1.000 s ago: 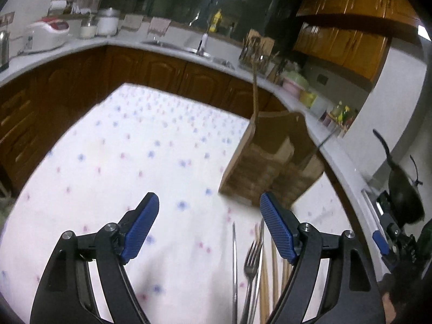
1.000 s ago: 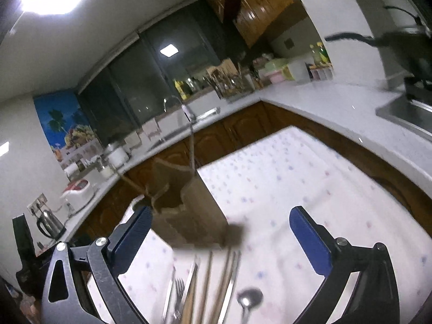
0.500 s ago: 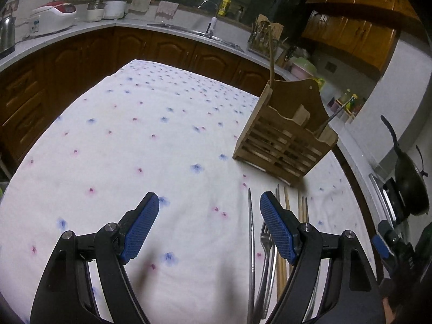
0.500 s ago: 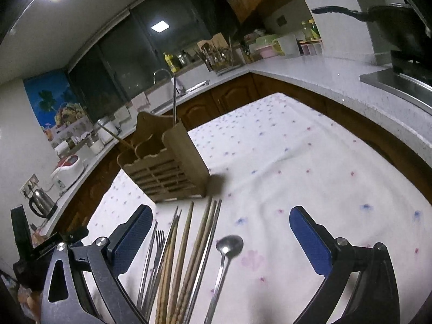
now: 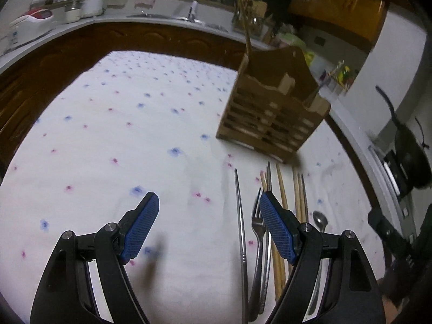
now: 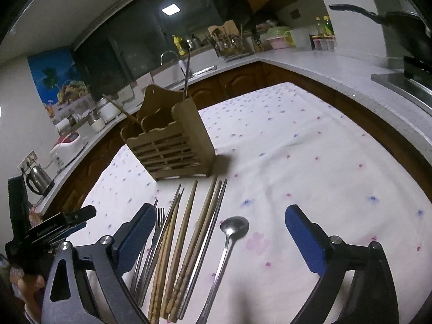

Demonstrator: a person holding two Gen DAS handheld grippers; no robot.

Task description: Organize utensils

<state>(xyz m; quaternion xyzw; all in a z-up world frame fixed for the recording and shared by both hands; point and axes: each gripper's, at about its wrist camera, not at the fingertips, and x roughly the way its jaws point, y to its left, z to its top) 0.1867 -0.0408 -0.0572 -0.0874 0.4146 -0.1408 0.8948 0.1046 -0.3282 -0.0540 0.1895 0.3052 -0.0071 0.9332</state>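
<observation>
A wooden slatted utensil holder (image 5: 272, 118) (image 6: 170, 145) stands on the flowered tablecloth; a wooden chopstick and a metal one stick up from it. In front of it lie a fork (image 6: 158, 226) (image 5: 256, 232), several wooden chopsticks (image 6: 186, 229) (image 5: 282, 191), metal chopsticks (image 5: 239, 210) and a spoon (image 6: 232, 232) (image 5: 320, 220). My left gripper (image 5: 209, 210) is open and empty, just left of the row. My right gripper (image 6: 218, 221) is open and empty, low over the spoon and chopsticks. The left gripper also shows in the right wrist view (image 6: 54, 226).
The table (image 6: 310, 145) has a white cloth with blue and pink flowers. A counter runs around it with a sink (image 5: 189, 16), rice cooker (image 6: 67, 143), kettle (image 6: 37, 178), jars and a dish rack (image 6: 232, 46). A dark pan (image 5: 410, 140) sits on the stove at right.
Both grippers have tilted down and come lower toward the table. The utensil row now lies between and beside the fingers. Both stay open.
</observation>
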